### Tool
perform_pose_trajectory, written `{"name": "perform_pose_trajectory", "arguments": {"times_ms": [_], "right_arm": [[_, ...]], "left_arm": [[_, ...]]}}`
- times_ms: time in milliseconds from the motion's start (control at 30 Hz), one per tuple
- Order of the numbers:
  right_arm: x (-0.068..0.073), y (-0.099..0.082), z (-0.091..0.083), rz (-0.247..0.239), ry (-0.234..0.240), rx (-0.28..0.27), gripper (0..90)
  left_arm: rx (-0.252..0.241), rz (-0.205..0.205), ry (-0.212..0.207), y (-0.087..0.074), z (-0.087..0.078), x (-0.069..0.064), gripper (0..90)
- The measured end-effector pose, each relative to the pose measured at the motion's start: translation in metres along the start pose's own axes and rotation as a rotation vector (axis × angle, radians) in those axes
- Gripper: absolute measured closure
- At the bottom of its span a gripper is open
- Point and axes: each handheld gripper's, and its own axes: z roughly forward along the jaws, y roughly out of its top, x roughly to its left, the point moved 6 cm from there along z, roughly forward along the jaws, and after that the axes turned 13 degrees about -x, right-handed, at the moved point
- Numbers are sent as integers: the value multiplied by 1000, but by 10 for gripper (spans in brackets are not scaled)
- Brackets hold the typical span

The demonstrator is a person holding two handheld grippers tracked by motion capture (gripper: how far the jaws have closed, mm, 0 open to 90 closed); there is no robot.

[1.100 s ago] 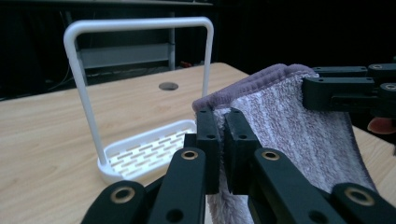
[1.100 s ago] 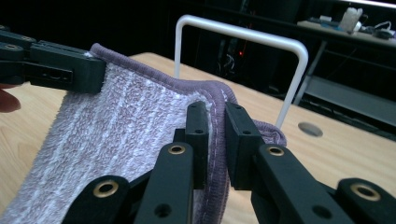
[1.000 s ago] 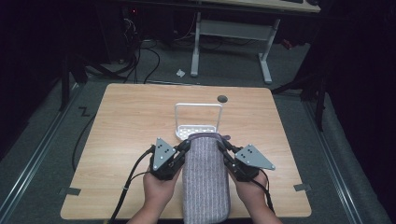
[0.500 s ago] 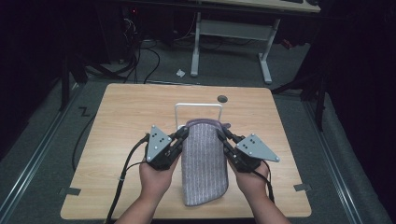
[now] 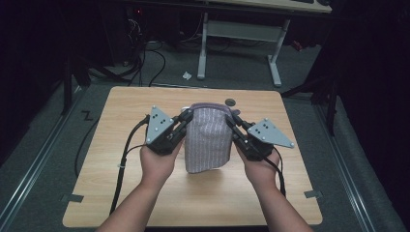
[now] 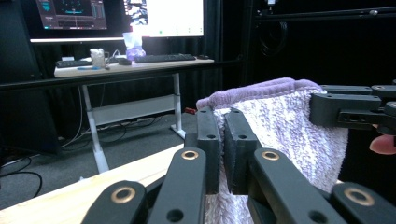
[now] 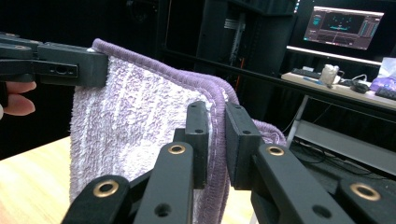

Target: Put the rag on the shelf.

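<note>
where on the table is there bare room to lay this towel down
Bare wood runs along the table near edge under the towel, and down its left and right sides outside the hands. It is tighter at the far edge, behind the towel, by the dark round spot.

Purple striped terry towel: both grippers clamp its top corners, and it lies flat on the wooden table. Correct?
Not quite. The purple striped terry towel does not lie flat: in the high view it hangs lifted above the wooden table. The left gripper and right gripper do clamp its top corners.
</note>
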Motion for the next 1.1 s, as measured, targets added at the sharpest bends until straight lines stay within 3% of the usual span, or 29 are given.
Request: {"name": "perform_pose_trajectory", "arguments": {"times_ms": [267, 400, 600, 767, 1100], "right_arm": [[-13, 8, 13, 16, -10, -8, 815], [-19, 13, 21, 14, -15, -16, 815], [-26, 18, 39, 2, -34, -17, 815], [-33, 21, 55, 10, -49, -23, 815], [-45, 27, 78, 26, -72, -32, 815]], "left_arm": [[-23, -24, -14, 8, 19, 15, 863], [-13, -41, -2, 8, 29, 24, 864], [-15, -12, 16, 13, 43, 35, 865], [-24, -12, 31, 23, 52, 43, 866], [-41, 19, 20, 30, 69, 57, 865]]}}
